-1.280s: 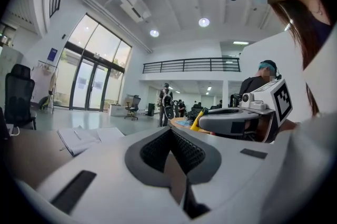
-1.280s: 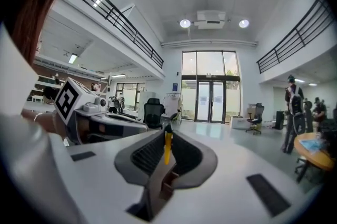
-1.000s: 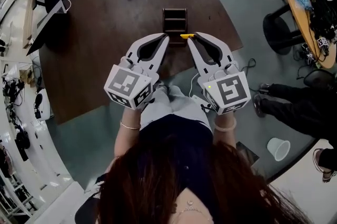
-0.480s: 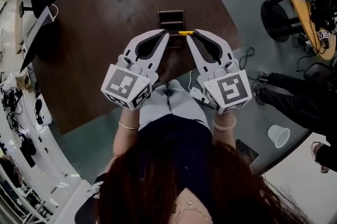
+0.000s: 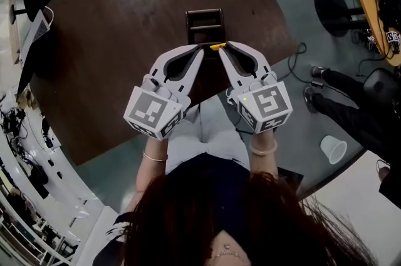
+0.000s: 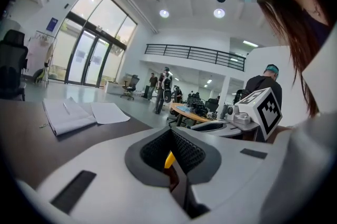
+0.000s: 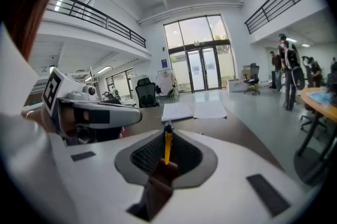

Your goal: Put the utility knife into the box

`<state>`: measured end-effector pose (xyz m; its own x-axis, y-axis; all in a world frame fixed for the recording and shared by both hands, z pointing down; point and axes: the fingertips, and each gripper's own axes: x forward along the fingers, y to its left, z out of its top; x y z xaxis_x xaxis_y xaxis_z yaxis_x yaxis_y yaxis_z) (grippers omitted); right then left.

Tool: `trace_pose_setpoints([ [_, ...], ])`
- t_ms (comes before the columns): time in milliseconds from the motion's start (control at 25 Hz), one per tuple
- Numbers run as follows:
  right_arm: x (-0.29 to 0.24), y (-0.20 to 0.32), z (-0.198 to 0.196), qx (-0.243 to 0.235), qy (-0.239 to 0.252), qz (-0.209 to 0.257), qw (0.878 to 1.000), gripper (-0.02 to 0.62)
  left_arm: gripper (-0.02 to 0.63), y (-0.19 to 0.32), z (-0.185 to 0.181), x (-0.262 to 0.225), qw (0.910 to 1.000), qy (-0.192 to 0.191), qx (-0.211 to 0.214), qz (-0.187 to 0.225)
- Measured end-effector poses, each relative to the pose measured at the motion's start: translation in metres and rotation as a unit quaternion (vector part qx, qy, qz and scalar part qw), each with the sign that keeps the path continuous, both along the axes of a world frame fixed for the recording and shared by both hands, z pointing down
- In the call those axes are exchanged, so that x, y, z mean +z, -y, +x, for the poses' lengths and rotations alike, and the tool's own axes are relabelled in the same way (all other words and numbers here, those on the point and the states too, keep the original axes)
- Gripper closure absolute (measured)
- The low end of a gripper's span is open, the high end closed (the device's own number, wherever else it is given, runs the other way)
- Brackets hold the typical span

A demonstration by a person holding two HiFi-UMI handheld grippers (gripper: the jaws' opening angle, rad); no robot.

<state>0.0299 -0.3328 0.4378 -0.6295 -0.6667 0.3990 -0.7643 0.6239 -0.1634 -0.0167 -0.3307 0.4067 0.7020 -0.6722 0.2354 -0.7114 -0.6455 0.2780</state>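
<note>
The right tool (image 5: 224,47) is shut tight on the yellow knife (image 5: 217,46). The knife stands thin between its jaws. The left tool (image 5: 199,48) is closed too, and a bit of the knife's yellow shows between its jaws. The two tools meet tip to tip, just on the near side of the dark box (image 5: 203,19) on the brown counter (image 5: 119,64).

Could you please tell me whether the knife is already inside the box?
No, the knife is clamped in the right gripper, just short of the box.
</note>
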Motion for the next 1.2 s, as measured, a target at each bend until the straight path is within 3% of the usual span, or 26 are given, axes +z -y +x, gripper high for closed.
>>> trace_pose_setpoints([
  [400,0.067,-0.005,-0.007,-0.006,-0.014,-0.058,0.998,0.543,0.606,0.001,0.000,0.055,0.9991,0.000,-0.003,-0.041],
  [760,0.094,-0.011,-0.017,-0.013,-0.014,-0.070,0.997,0.543,0.606,-0.003,-0.005,0.087,0.9977,-0.007,-0.007,-0.067],
  [1200,0.092,-0.014,-0.019,-0.002,-0.005,-0.065,0.998,0.543,0.606,-0.008,-0.015,0.092,0.9971,-0.009,-0.010,-0.075],
])
